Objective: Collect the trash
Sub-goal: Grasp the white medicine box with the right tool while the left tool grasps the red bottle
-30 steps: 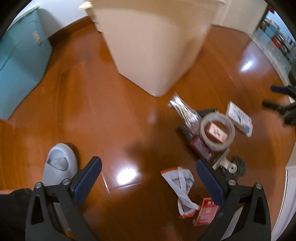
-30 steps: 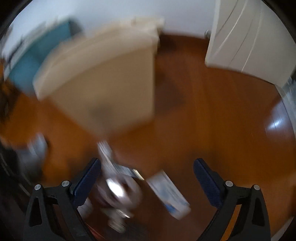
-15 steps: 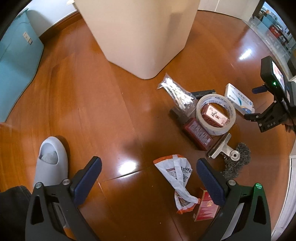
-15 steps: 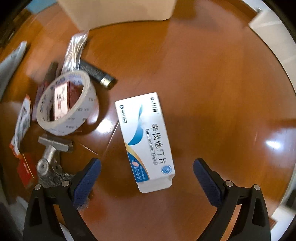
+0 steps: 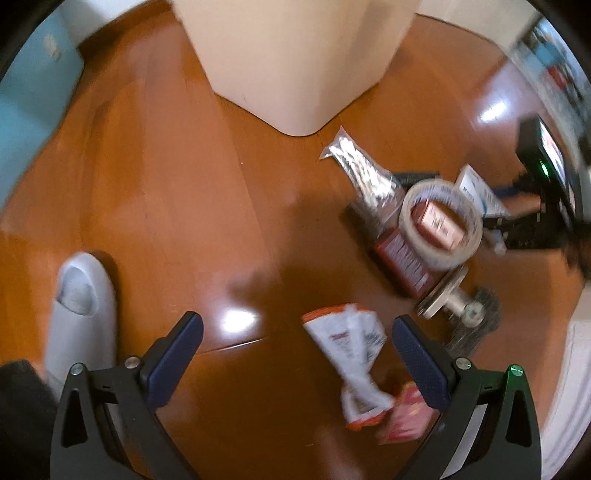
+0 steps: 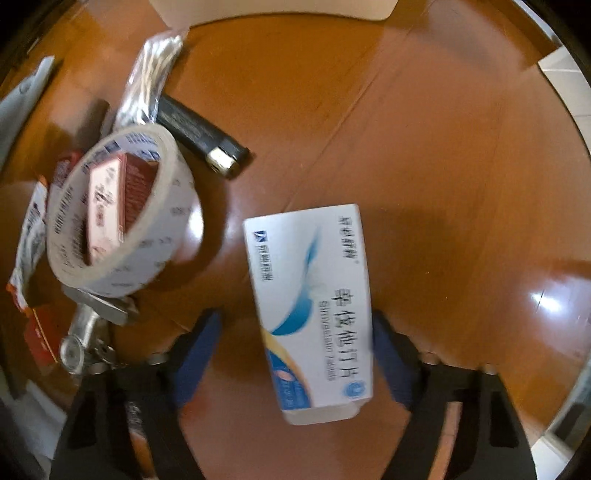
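Trash lies on the wood floor by a cream bin (image 5: 295,55). My right gripper (image 6: 295,325) is open, its jaws either side of a white and blue medicine box (image 6: 314,302), the right pad close to it; the box also shows in the left wrist view (image 5: 476,188). Left of the box are a tape roll (image 6: 122,218) ringed around a red carton (image 6: 110,195), a black lighter (image 6: 203,136) and a clear packet (image 6: 147,74). My left gripper (image 5: 295,347) is open and empty above the floor, near a crumpled white wrapper (image 5: 354,354) and a red pack (image 5: 406,417).
A metal clip (image 5: 447,295) lies on a steel scourer (image 5: 476,325). A grey slipper (image 5: 81,314) is at the left of the left wrist view. A teal box (image 5: 26,107) stands far left. The bin's base (image 6: 277,9) shows in the right wrist view.
My right gripper has dropped closer, so the medicine box now lies between its jaws. The left gripper has shifted a little; its view is blurred.
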`<state>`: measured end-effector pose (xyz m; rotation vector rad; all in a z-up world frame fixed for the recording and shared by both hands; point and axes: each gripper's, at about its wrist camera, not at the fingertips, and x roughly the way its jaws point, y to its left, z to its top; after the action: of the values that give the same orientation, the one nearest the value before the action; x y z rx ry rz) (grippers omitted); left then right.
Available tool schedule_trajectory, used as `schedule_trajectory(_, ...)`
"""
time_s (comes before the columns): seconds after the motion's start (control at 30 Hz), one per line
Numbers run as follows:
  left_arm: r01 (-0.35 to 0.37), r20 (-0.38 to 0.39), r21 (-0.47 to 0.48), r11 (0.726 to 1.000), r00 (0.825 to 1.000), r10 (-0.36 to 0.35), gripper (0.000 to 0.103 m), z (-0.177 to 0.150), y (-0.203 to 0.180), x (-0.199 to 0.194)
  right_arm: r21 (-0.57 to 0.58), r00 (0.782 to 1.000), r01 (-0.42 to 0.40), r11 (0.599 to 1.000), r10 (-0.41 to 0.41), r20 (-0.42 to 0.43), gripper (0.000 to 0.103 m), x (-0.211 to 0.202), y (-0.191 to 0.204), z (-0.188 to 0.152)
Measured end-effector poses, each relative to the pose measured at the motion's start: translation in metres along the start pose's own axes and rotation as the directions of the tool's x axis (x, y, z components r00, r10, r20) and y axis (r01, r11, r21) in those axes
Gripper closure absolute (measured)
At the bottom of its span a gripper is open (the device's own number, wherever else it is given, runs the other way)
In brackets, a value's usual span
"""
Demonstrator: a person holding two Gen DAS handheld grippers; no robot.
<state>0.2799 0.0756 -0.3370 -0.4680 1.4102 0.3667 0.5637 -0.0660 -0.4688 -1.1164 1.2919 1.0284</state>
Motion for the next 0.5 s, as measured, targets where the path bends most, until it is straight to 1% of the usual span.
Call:
schedule_trajectory(0.03, 0.044, -0.015, -0.056, 0.997, 0.999, -0.045, 0.0, 0.005, 0.002, 0.004, 0.02, 1.0, -0.003, 1.0, 0.002, 0.013, 0.05, -0.005, 0.001, -0.001)
schedule_trajectory(0.07, 0.103, -0.033, -0.147, 0.984, 0.994, -0.109, 0.0, 0.013, 0.005, 0.01, 0.064, 0.999, -0.015, 0.998, 0.013, 0.032, 0.05, -0.011, -0.004, -0.002)
schedule_trajectory(0.13, 0.148, -0.063, -0.262, 0.954, 0.983, -0.17, 0.0, 0.025, 0.002, 0.025, 0.135, 0.994, -0.049, 0.99, 0.035, 0.099, 0.05, -0.023, -0.008, -0.006)
schedule_trajectory(0.17, 0.159, -0.077, -0.295, 0.942, 0.979, -0.189, 0.0, 0.03, -0.004, 0.033, 0.179, 0.99, -0.074, 0.981, 0.05, 0.135, 0.05, -0.028, -0.01, -0.01)
schedule_trajectory(0.23, 0.165, -0.092, -0.34, 0.926, 0.974, -0.208, 0.0, 0.038, -0.016, 0.046, 0.222, 0.983, -0.068, 0.973, 0.028, 0.18, 0.05, -0.036, -0.009, -0.019)
schedule_trajectory(0.3, 0.154, -0.112, -0.386, 0.909, 0.971, -0.212, 0.0, 0.043, -0.023, 0.058, 0.262, 0.975, -0.059, 0.963, -0.001, 0.222, 0.05, -0.046, -0.008, -0.028)
schedule_trajectory(0.33, 0.144, -0.115, -0.419, 0.897, 0.971, -0.21, 0.0, 0.046, -0.022, 0.062, 0.301, 0.969, -0.055, 0.952, -0.022, 0.248, 0.05, -0.052, -0.009, -0.035)
schedule_trajectory(0.37, 0.121, -0.114, -0.469, 0.875, 0.974, -0.196, 0.0, 0.048, -0.017, 0.067, 0.323, 0.964, -0.054, 0.945, -0.035, 0.262, 0.05, -0.056, -0.009, -0.04)
schedule_trajectory(0.43, 0.1, -0.117, -0.531, 0.842, 0.975, -0.19, 0.001, 0.049, -0.009, 0.072, 0.373, 0.951, -0.064, 0.926, -0.057, 0.305, 0.05, -0.067, -0.008, -0.052)
schedule_trajectory(0.47, 0.104, -0.123, -0.551, 0.828, 0.971, -0.203, 0.005, 0.048, -0.006, 0.076, 0.384, 0.945, -0.071, 0.921, -0.061, 0.32, 0.05, -0.071, -0.003, -0.062)
schedule_trajectory(0.5, 0.107, -0.135, -0.563, 0.82, 0.966, -0.219, 0.012, 0.047, -0.005, 0.081, 0.39, 0.939, -0.076, 0.918, -0.065, 0.338, 0.05, -0.076, 0.001, -0.068)
